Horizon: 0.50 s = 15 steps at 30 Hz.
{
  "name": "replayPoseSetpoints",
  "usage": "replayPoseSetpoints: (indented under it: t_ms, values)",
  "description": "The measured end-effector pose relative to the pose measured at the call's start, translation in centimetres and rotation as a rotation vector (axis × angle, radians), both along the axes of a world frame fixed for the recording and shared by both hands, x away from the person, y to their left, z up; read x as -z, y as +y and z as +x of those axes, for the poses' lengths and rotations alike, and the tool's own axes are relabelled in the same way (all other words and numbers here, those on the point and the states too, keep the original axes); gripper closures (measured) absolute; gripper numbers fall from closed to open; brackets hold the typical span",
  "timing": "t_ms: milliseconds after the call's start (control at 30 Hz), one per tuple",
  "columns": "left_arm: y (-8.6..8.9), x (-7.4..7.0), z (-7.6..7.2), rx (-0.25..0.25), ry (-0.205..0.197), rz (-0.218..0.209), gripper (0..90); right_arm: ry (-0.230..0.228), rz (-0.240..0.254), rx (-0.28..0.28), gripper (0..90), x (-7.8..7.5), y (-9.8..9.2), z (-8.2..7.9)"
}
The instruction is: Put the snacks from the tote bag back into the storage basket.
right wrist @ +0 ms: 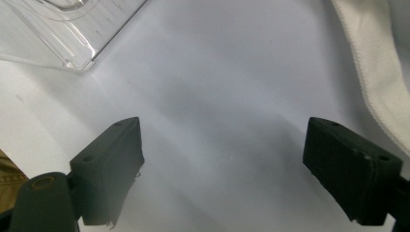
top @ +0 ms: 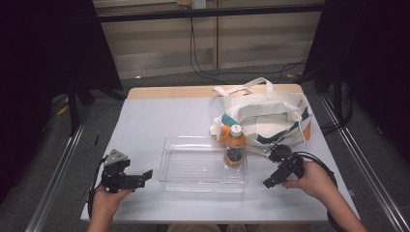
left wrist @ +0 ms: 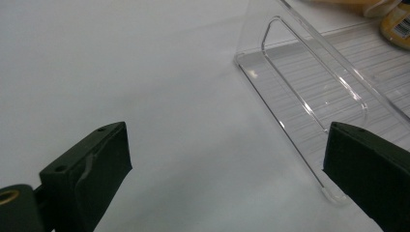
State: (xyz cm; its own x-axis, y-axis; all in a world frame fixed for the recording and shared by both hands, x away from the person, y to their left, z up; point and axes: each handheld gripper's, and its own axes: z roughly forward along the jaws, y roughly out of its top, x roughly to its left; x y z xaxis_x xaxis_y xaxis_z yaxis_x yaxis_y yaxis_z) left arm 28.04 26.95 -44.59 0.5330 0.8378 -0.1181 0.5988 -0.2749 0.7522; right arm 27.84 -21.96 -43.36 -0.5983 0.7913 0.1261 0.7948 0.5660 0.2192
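Both grippers rest low on the white bench, jaws spread wide and empty: the left gripper (top: 143, 177) just left of the clear rectangular plastic tray (top: 193, 181), the right gripper (top: 271, 180) just right of it. The orange-labelled, white-capped drink bottle (top: 235, 146) stands upright in the tray's far right corner, touching the white canvas tote bag (top: 270, 116) behind the tray. This looks like a pause between steps; next, the right gripper likely must rise toward the bottle's body.

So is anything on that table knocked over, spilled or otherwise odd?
Nothing stands out. The orange bottle stands upright with its cap on in the clear tray, the canvas bag sits slumped behind it, and there is no spill on the table.
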Motion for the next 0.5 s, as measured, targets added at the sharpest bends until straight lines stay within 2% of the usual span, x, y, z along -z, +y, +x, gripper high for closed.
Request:
replayPoseSetpoints:
  t_ms: [200, 333, 433, 500]
  values:
    - [-0.1, 0.0, 0.1, 0.001, -0.005, 0.0, 2.8, -0.007, 0.007, 0.014, 13.9, 0.0, -0.4, -0.2]
    - [-0.2, 0.0, 0.1, -0.003, -0.006, 0.005, 2.8, -0.041, 0.011, 0.016, 15.0, -0.1, -0.8, -0.2]
    - [-0.2, 0.0, 0.1, 0.001, -0.002, 0.004, 2.8, -0.042, 0.044, 0.023, 15.5, -0.3, -0.9, -0.2]
    - [-0.2, 0.0, 0.1, -0.001, -0.004, 0.003, 2.8, -0.068, 0.062, 0.018, 15.6, -0.4, -1.1, -0.2]
